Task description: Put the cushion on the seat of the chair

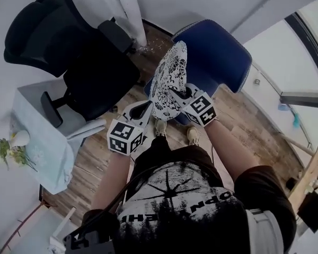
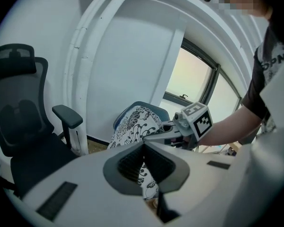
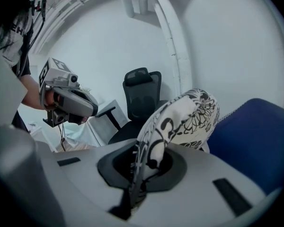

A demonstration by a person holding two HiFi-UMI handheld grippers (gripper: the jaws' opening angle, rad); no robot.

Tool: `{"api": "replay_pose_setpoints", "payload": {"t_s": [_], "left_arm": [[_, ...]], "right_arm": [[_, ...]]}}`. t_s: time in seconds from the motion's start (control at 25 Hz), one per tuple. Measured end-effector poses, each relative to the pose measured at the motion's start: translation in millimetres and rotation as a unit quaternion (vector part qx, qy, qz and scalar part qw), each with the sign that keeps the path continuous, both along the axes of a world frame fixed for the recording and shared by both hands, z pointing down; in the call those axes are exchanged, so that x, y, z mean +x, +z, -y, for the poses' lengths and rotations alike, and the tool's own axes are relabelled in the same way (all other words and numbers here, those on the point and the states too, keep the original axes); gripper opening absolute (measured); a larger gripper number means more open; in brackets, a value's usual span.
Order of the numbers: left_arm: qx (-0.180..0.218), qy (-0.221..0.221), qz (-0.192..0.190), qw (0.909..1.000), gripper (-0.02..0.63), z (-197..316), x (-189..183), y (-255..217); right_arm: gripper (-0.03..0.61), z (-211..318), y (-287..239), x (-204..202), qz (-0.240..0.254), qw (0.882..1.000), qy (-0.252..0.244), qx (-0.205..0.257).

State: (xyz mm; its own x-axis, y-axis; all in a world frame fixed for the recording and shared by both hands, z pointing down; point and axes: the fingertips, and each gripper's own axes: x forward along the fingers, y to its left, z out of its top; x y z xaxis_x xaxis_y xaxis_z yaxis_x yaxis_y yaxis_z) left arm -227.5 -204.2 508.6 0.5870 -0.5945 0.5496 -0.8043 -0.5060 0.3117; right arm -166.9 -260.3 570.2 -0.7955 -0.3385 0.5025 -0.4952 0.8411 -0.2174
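Note:
A white cushion (image 1: 169,78) with a black flower print hangs upright over the blue chair (image 1: 218,52), near its front edge. Both grippers hold it from below. My left gripper (image 1: 150,109) is shut on the cushion's lower left edge, and my right gripper (image 1: 180,95) is shut on its lower right side. In the left gripper view the cushion (image 2: 132,126) runs down into the closed left gripper (image 2: 145,168), with the blue chair (image 2: 157,110) behind. In the right gripper view the cushion (image 3: 182,119) rises out of the right gripper (image 3: 141,170), beside the blue chair (image 3: 255,136).
A black office chair (image 1: 79,62) stands left of the blue one, with a white pillar (image 1: 130,9) between them. A cloth-covered table (image 1: 37,136) with flowers (image 1: 8,150) is at the left. The floor (image 1: 244,115) is wooden, and windows run along the right.

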Motion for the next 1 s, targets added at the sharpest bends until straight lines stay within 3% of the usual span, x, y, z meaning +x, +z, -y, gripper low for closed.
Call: {"api": "replay_pose_setpoints", "payload": {"t_s": [0.2,0.4,0.72,1.0], "left_arm": [[-0.025,0.019,0.017,0.9994,0.014,4,-5,22],[-0.044,0.047,0.021,0.9977,0.014,6,11,45],[-0.07,0.1,0.021,0.9923,0.014,11,63,78],[-0.064,0.132,0.019,0.989,0.014,26,117,87]], "right_arm": [[0.028,9,42,-8,0.003,0.999,0.025,-0.039],[0.028,5,93,11,-0.017,0.996,0.051,-0.072],[0.028,-4,150,70,-0.023,0.984,0.13,-0.119],[0.028,-16,210,129,-0.025,0.964,0.204,-0.169]]}}
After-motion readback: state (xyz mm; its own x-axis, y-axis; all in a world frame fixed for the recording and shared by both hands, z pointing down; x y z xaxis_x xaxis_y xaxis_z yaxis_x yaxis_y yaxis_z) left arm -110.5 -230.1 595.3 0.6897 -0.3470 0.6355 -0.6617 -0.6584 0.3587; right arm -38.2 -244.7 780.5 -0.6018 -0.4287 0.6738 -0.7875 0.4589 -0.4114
